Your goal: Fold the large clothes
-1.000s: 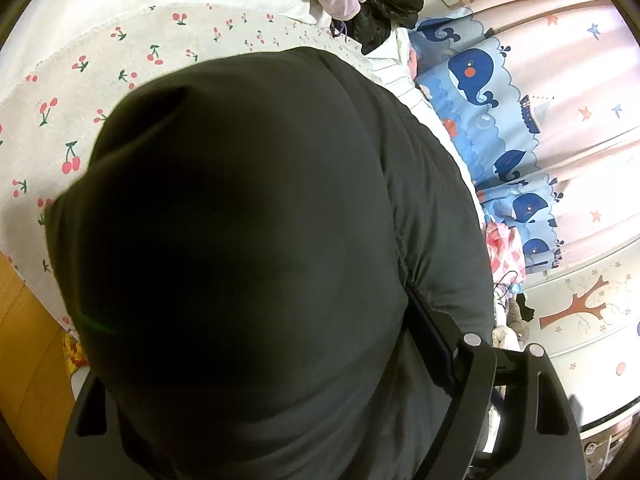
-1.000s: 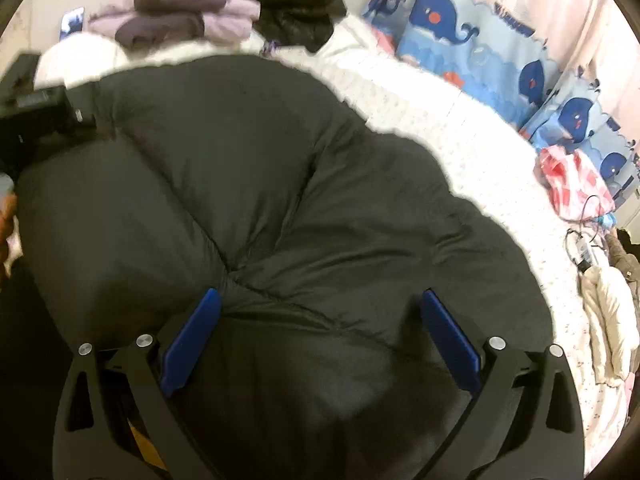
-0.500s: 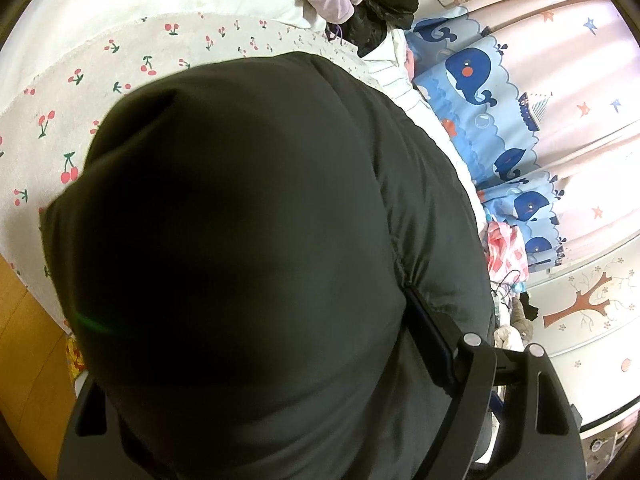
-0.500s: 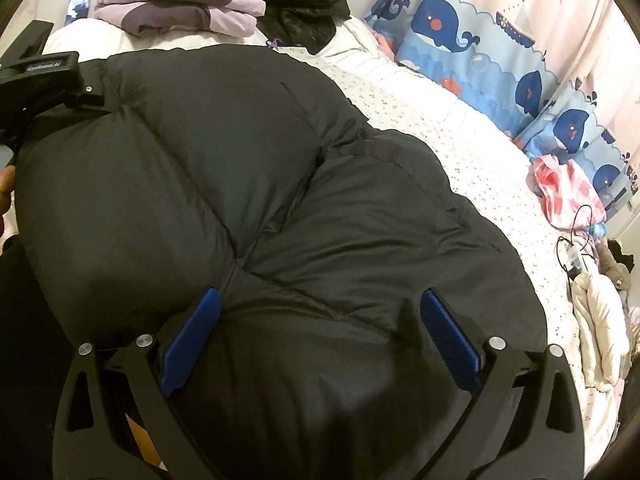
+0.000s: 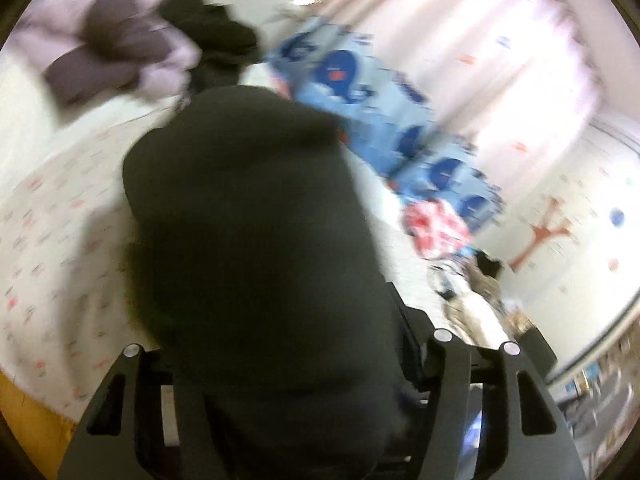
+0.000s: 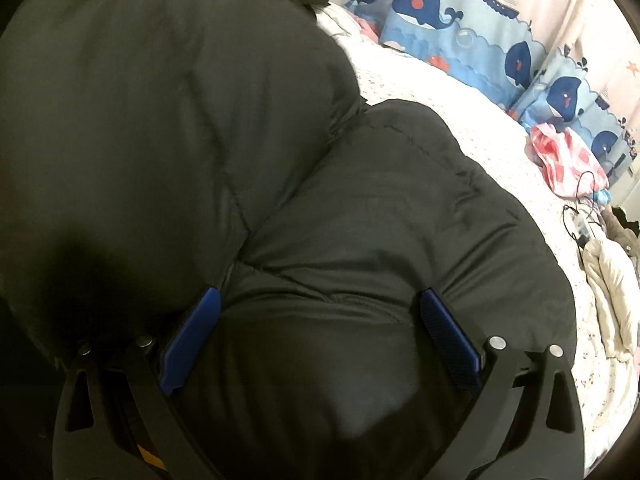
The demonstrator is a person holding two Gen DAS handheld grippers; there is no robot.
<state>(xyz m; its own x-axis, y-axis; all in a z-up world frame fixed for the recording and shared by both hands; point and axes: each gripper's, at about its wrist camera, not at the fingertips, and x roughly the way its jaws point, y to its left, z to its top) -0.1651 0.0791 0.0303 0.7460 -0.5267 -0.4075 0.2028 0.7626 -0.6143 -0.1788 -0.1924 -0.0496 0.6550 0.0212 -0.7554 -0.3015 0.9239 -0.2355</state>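
Observation:
A large black puffer jacket (image 6: 360, 208) lies on the cherry-print bed sheet (image 5: 52, 248). My left gripper (image 5: 280, 320) has a thick hump of the jacket (image 5: 248, 220) bunched between its fingers and carries it above the bed. Its jaws are closing and the fabric hides the pads. That view is blurred. In the right wrist view the lifted part (image 6: 152, 100) bulges high on the left. My right gripper (image 6: 320, 332) points down at the near edge of the jacket. Its blue pads (image 6: 448, 340) stand wide apart with padded fabric swelling between them.
A purple and grey clothes pile (image 5: 108, 52) and a black garment (image 5: 216, 36) lie at the bed's far end. Whale-print curtain (image 6: 460, 12) runs along the far side. A pink checked cloth (image 6: 568, 156), a cable (image 6: 580, 216) and a cream garment (image 6: 612, 280) lie right.
My left gripper has risen and rolled with the jacket bunched in it, and its fingers have narrowed. In the right wrist view the jacket's left part has lifted and now hides the clothes pile.

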